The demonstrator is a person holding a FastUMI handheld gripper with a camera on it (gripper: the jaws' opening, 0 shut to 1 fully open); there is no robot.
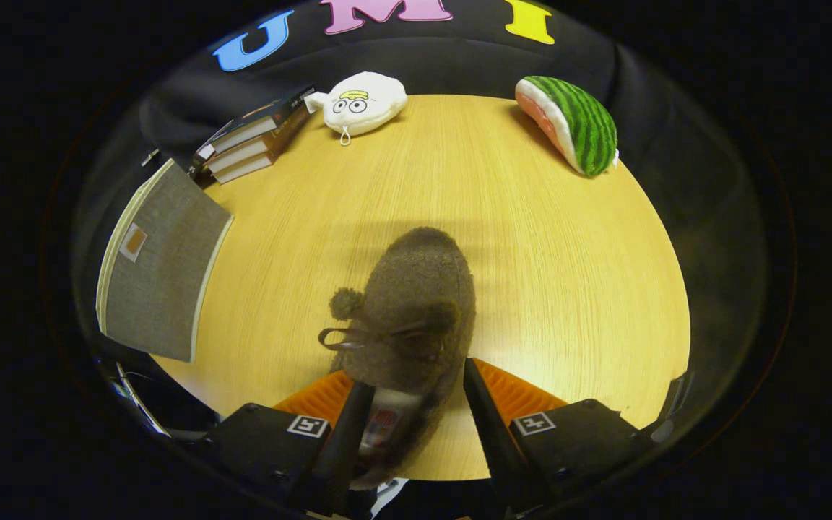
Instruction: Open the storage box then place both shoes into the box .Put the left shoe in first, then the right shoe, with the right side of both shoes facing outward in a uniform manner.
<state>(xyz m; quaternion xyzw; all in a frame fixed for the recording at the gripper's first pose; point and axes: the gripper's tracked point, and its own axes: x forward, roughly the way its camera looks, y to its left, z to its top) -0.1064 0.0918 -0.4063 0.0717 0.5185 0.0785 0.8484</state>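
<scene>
A brown fuzzy shoe with pompoms and a bow lies lengthwise on the wooden table, toe pointing away from me. Its heel end and pale insole sit between my fingers. My gripper is closed around that heel, the left finger and the right finger each pressing a side of the shoe. The grey fabric storage box stands off to the left of the fingers at the table's edge, showing a flat grey face with a small tag. I cannot tell whether it is open.
A stack of books lies beyond the box at the back left. A white plush toy sits at the far edge, and a watermelon-slice plush at the far right. Bare tabletop spreads ahead and to the right.
</scene>
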